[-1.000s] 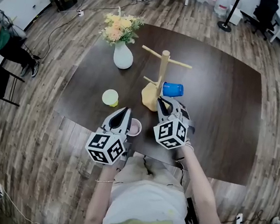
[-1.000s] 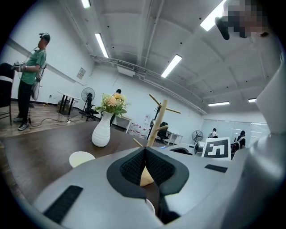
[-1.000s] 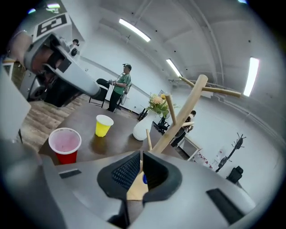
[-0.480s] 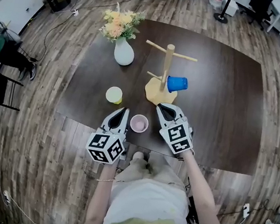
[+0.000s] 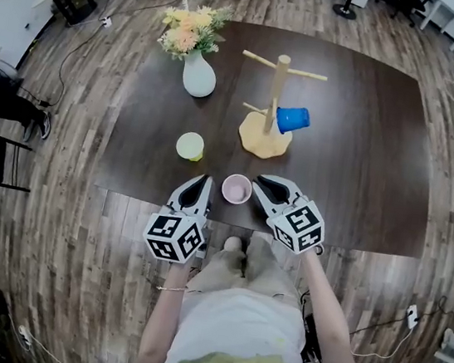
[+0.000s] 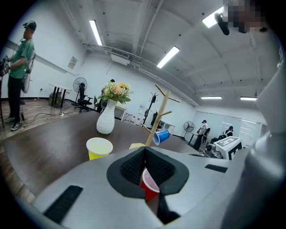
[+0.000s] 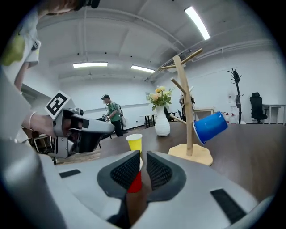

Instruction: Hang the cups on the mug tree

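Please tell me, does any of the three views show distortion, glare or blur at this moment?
Head view: fisheye bows the table edges and floor planks; sharp, evenly lit. Left gripper view: black round vignette, ceiling lights blown out. Right gripper view: same vignette, mug tree post slightly bowed, no blur.

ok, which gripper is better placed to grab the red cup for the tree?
Probably right. The right gripper sits closer to the red cup than the left gripper, and on the mug tree side. Both are shut, so either must open first.
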The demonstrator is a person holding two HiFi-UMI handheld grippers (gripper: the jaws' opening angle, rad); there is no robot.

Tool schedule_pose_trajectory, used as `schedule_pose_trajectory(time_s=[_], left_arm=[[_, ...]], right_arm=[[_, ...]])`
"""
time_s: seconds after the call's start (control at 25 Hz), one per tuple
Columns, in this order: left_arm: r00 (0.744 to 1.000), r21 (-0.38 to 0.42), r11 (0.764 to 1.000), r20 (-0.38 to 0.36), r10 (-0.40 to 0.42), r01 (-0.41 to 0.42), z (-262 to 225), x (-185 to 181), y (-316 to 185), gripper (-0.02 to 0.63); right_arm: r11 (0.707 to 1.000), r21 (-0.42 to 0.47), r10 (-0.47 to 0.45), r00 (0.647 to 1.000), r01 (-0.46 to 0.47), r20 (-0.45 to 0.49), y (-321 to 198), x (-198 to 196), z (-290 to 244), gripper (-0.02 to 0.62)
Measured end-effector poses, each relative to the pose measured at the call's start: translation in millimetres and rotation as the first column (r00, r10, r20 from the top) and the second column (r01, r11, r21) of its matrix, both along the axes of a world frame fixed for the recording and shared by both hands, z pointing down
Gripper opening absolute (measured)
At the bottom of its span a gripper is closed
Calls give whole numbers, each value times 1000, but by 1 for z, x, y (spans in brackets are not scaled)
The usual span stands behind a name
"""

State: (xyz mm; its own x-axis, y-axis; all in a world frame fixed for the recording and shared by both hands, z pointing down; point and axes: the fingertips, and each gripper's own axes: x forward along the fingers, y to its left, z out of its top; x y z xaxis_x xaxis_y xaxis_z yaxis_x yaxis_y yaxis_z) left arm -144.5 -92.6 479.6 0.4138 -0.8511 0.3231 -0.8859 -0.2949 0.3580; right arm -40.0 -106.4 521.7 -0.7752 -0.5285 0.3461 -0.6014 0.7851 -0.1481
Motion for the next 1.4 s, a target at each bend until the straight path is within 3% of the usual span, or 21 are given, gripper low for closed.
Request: schedule_pose_trajectory(time_s=[0.12, 0.28, 0.36, 0.44, 0.56, 0.8, 1.16, 1.4], left_arm=[[1000, -10, 1000, -6, 26, -26, 4, 0, 5, 23], [999, -17, 998, -13, 53, -53, 8, 0, 11, 23], [998, -21, 998, -16, 54, -55, 11, -1, 13, 23], [999, -27, 998, -19, 49, -49, 14, -2, 15, 23], [999, -39, 999, -23, 31, -32, 17, -6, 18, 23], [1000, -55, 998, -29, -10, 8, 21, -13, 22, 23], [999, -68, 997, -31, -30, 28, 27, -18, 26, 23], [999, -68, 997, -29, -21, 19, 29, -19, 25, 23]], right_arm=[[1000, -1, 23, 1000, -23, 11, 10, 0, 4, 32], [998, -10, 55, 996, -55, 63, 21, -4, 5, 163], [999, -9, 46, 996, -45, 73, 26, -9, 8, 199], [999, -15, 31, 996, -29, 86, 31, -15, 11, 276], [999, -39, 29, 995, -25, 97, 35, -22, 20, 319], [1000, -24, -3, 1000, 3, 13, 34, -35, 40, 356], [998, 21, -47, 986, 51, -158, 24, -56, 65, 359], [999, 23, -22, 989, 26, -147, 14, -63, 66, 356]])
